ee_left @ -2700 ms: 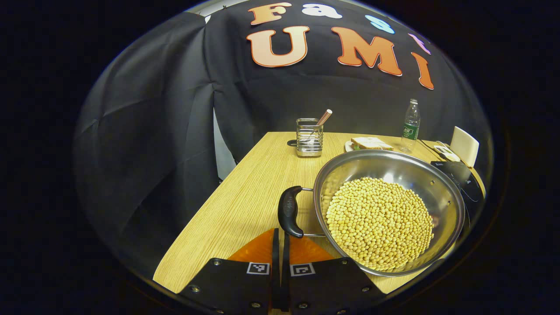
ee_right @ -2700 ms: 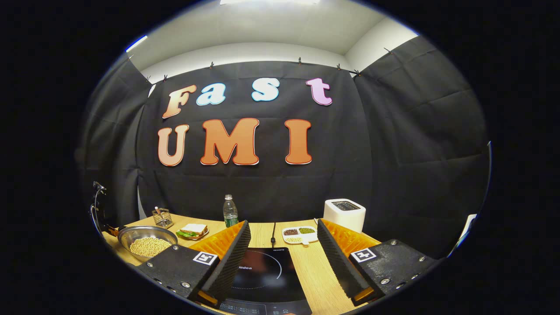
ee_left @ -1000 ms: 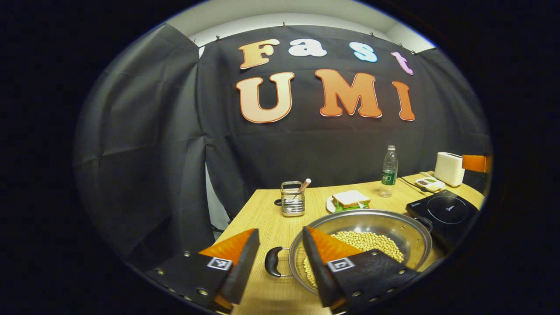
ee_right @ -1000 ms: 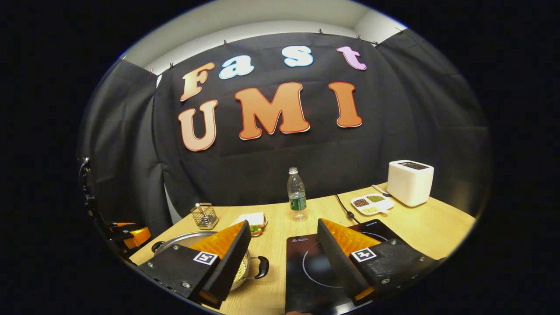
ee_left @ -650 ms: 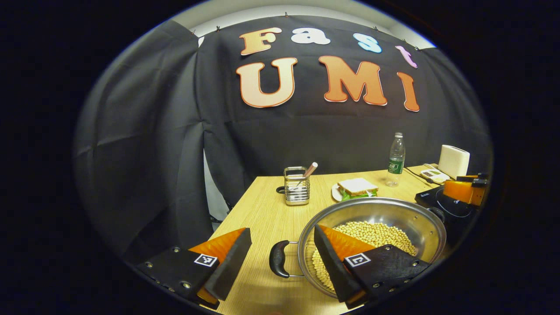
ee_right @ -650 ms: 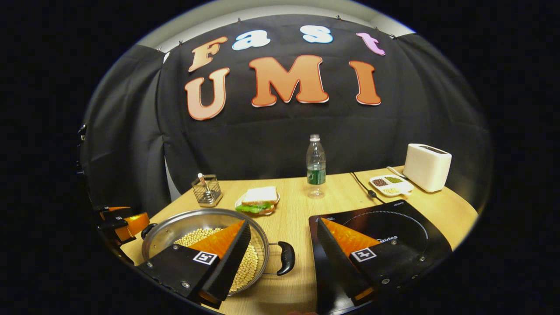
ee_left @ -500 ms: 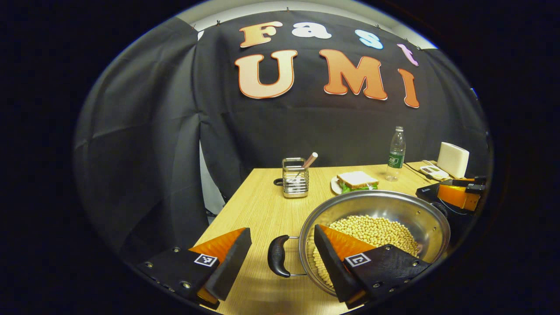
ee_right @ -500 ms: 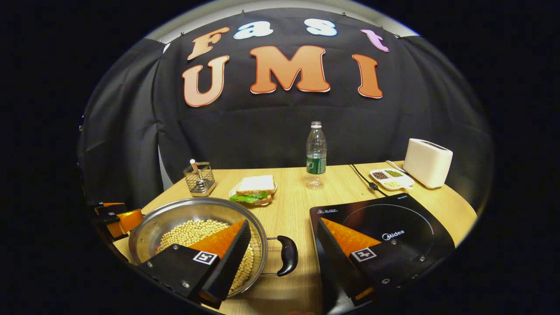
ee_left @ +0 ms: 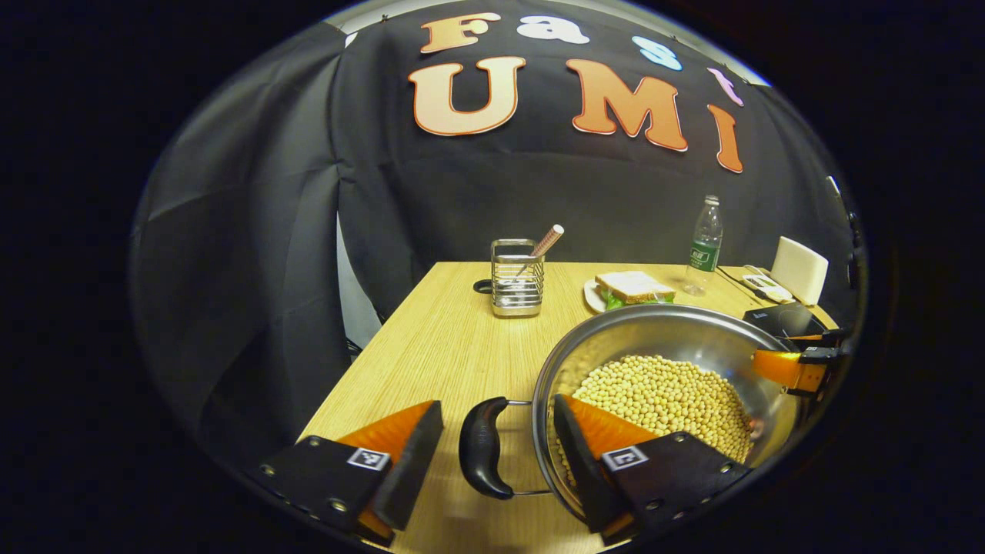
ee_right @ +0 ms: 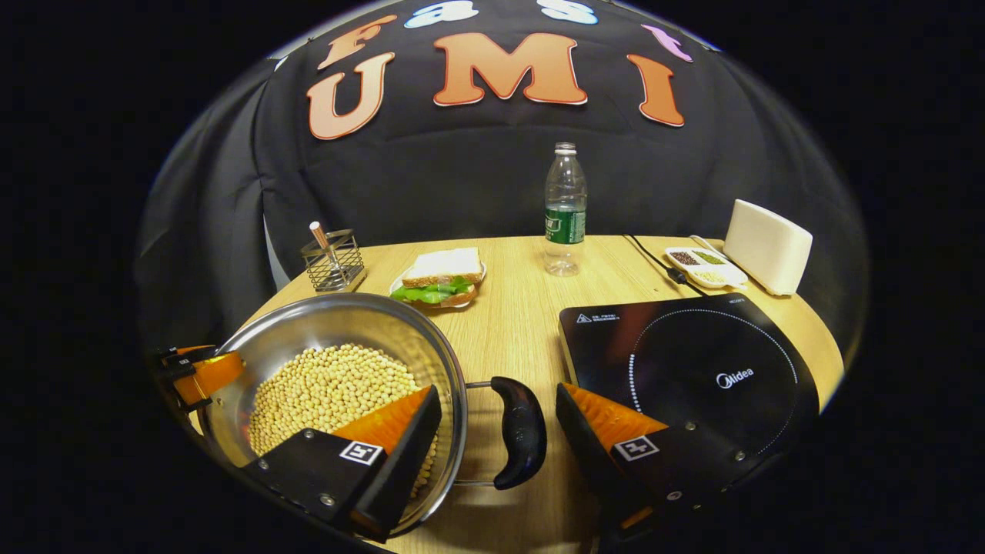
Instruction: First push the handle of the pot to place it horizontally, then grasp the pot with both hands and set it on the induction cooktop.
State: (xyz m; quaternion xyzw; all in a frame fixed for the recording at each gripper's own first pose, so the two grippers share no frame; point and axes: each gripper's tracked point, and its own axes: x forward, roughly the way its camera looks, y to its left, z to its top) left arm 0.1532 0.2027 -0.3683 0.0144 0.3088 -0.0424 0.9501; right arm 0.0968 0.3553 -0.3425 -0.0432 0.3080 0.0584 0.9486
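Both grippers are wide open, holding nothing: left gripper and right gripper each sit around a handle of the pot on the desk. An uneven lift could spill beans before the cooktop

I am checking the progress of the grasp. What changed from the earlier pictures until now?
The left gripper opened and came down to straddle the pot's left handle; the right gripper came down around the right handle. Neither has closed. The pot of soybeans, induction cooktop and sandwich stayed in place.
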